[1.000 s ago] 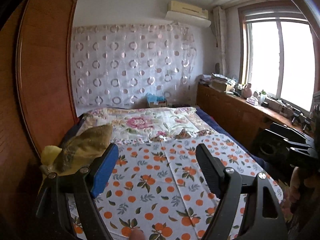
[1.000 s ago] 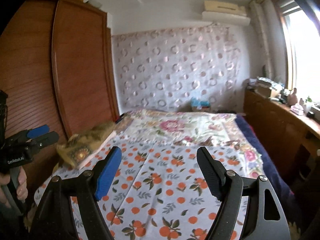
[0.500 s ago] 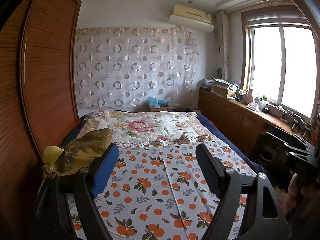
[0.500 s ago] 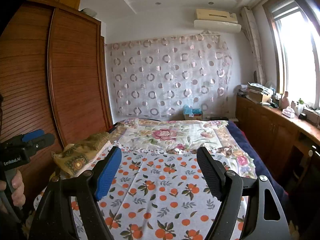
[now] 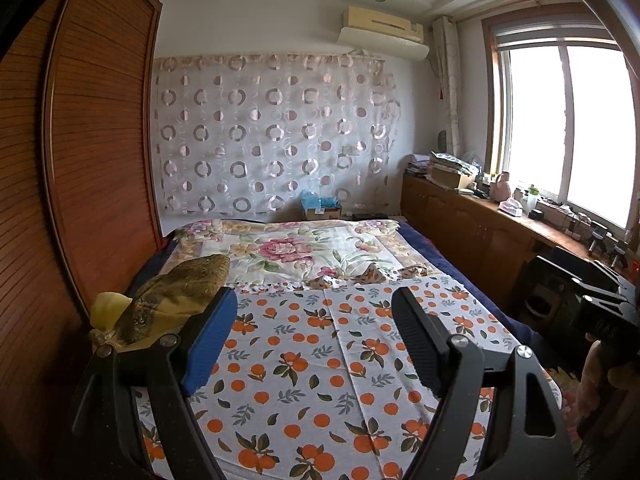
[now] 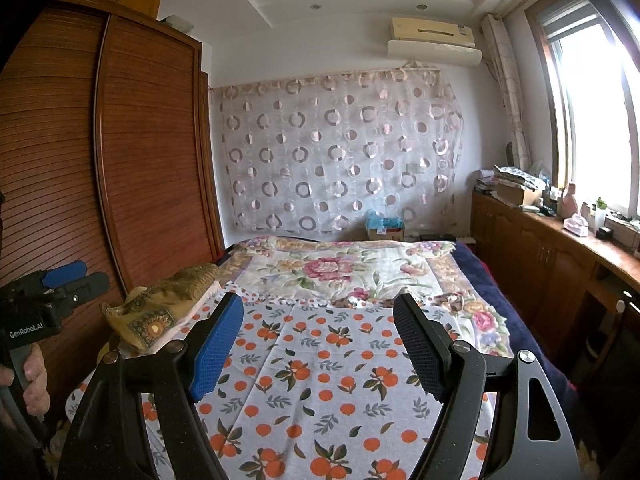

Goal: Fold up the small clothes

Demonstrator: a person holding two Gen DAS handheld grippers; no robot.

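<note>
Both tongs, left [image 5: 312, 336] and right [image 6: 318, 340], gaped wide, empty. Orange-print cloth [image 6: 320, 364] on bed looked light, floppy; pinch near-edge corners.

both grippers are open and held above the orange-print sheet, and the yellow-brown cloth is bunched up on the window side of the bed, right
Not quite. The yellow-brown cloth lies bunched on the wardrobe side of the bed, opposite the window, as the left wrist view shows. The rest stands: the left gripper and right gripper are both open above the orange-print sheet.
</note>
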